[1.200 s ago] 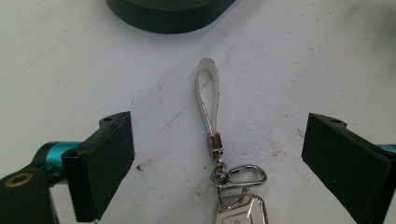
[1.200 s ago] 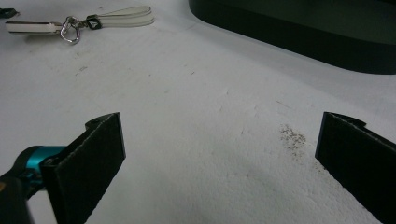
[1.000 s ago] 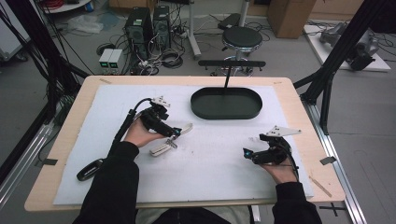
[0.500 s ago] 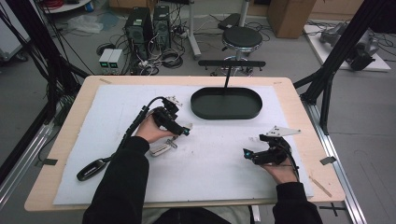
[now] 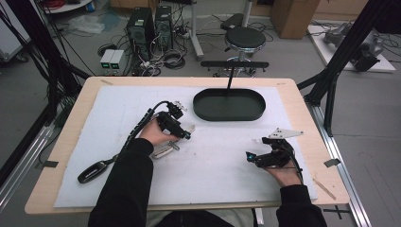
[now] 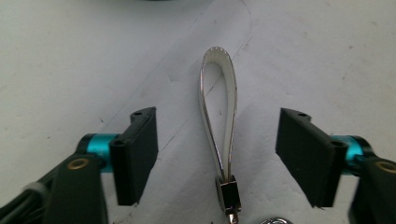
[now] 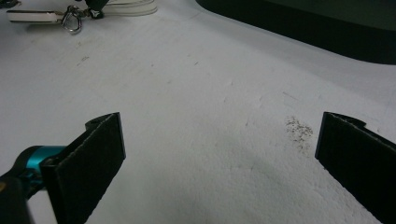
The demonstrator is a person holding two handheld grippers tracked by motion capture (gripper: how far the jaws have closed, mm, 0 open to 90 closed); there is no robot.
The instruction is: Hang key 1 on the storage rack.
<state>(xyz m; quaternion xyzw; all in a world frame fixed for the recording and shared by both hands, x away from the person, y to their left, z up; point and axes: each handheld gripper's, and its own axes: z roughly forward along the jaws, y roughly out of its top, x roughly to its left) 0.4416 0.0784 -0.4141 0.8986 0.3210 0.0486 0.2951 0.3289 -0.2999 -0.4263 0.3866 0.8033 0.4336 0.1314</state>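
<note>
A white strap loop [image 6: 218,116] with a metal clasp [image 6: 229,193] lies flat on the white mat, and in the left gripper view it runs between the jaws. My left gripper [image 6: 217,112] is low over it with the pads standing off on both sides; its jaws have just been closing, with the strap between them. From above, the left gripper [image 5: 182,135] sits mid-table over the strap [image 5: 190,127], and a white tag [image 5: 163,151] lies beside the hand. My right gripper [image 5: 250,157] rests at the right, jaws wide open [image 7: 223,121] with nothing between them.
A black oval tray [image 5: 229,116] stands at the back centre of the mat and shows as a dark rim [image 7: 303,28] in the right gripper view. A black elongated object [image 5: 92,171] lies near the front left. The table edge [image 5: 189,208] runs close to the person.
The left hand has moved right and down onto the strap, and its jaws stand narrower. The right hand has stayed where it was.
</note>
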